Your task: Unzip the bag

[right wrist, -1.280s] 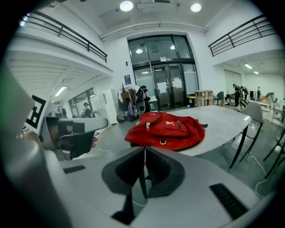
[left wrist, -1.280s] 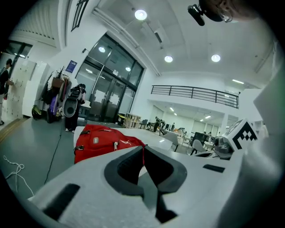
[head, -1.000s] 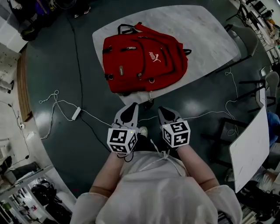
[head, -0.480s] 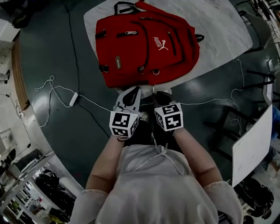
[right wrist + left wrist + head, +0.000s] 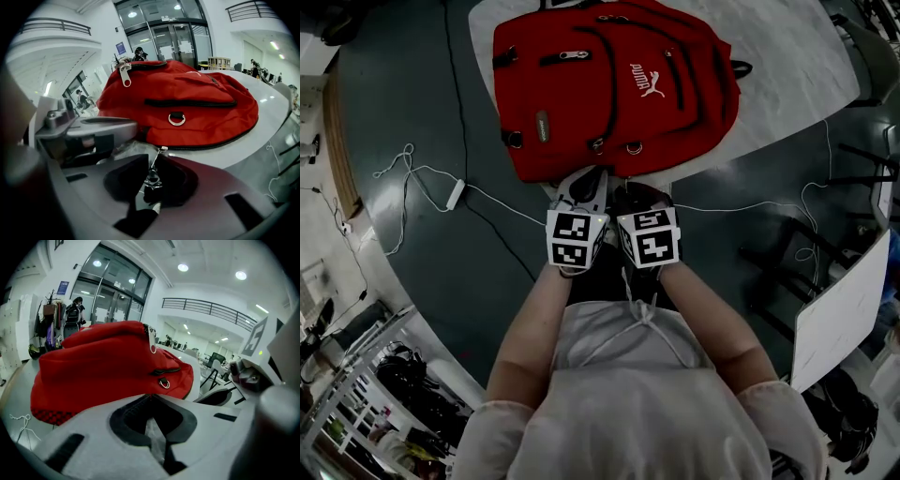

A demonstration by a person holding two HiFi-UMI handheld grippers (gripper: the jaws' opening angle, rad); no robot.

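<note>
**Backpack zips all closed; grasp on the pull just made**

Backpack (image 5: 609,84), red, lies flat on the pale table (image 5: 787,84), with its bottom edge at the near rim, right in front of the person. Every zip line that shows on it runs closed from end to end: the curved ones across the front panel in the head view, and the black main zip (image 5: 220,143) along the near edge in the right gripper view. No compartment gapes anywhere, so none of the opening itself is done.

What is done, by the look of it, is the approach. Both grippers sit side by side at the near edge of the bag. The right gripper (image 5: 157,157) has its jaws drawn in to a narrow slit, and a small metal zipper pull (image 5: 152,177) stands in that slit with its thin end reaching toward the bag. I judge that the jaws are pinching it. The left gripper (image 5: 150,399) has its jaws together too, tips up against the bottom edge of the bag just left of the other gripper. Whether they pinch any fabric I cannot tell.

Left to do is the whole run: draw the pull along the zip while the bag is kept from sliding off the near rim of the table. The left gripper is well placed for holding it.
</note>
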